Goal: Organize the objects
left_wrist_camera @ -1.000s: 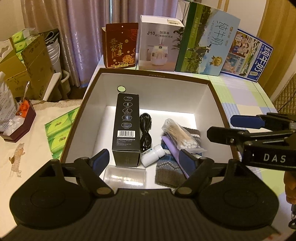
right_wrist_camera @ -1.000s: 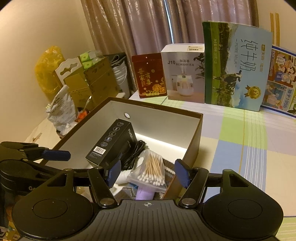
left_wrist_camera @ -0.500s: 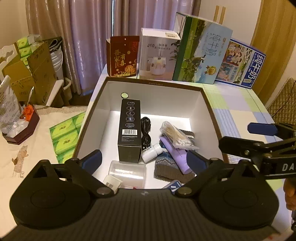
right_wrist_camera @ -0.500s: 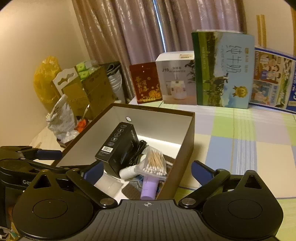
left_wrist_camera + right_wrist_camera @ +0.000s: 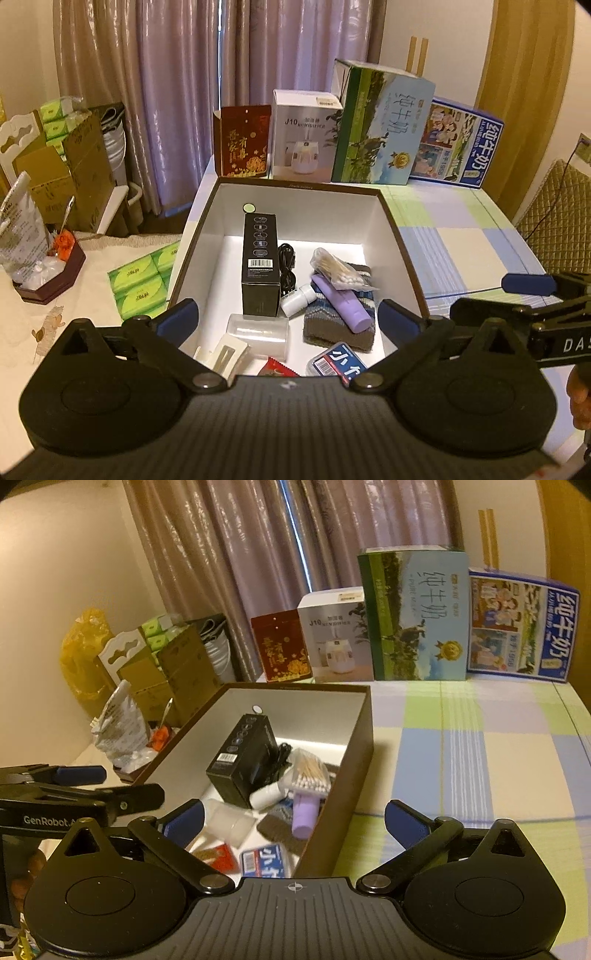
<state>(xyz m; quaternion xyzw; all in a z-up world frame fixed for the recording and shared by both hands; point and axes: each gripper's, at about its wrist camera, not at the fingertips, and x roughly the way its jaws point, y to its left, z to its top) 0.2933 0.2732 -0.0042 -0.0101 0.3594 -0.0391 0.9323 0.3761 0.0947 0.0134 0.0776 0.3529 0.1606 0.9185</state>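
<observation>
Mauve curtains (image 5: pixel 159 92) hung behind my table, whose checked cloth (image 5: pixel 480 746) showed green, blue and cream. Cream walls (image 5: pixel 66 572) glowed in warm light. A quilted chair (image 5: pixel 557 221) stood at right; cardboard cartons (image 5: pixel 70 162) were stacked at left.

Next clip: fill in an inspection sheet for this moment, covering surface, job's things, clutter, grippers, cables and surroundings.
Surface: table under a pastel checked cloth, bare beside the box.
Job's things: open brown storage box holds a black carton, bag of cotton swabs, purple tube on a knitted cloth, small white bottle, clear case, blue-and-white packet.
Clutter: four printed boxes along the table's far edge, one a humidifier box.
Grippers: left gripper and right gripper open, nothing between the fingers, near the box's near end.
Cables: coiled black cable inside the box.
Surroundings: curtains, cardboard cartons, green tissue packs.
</observation>
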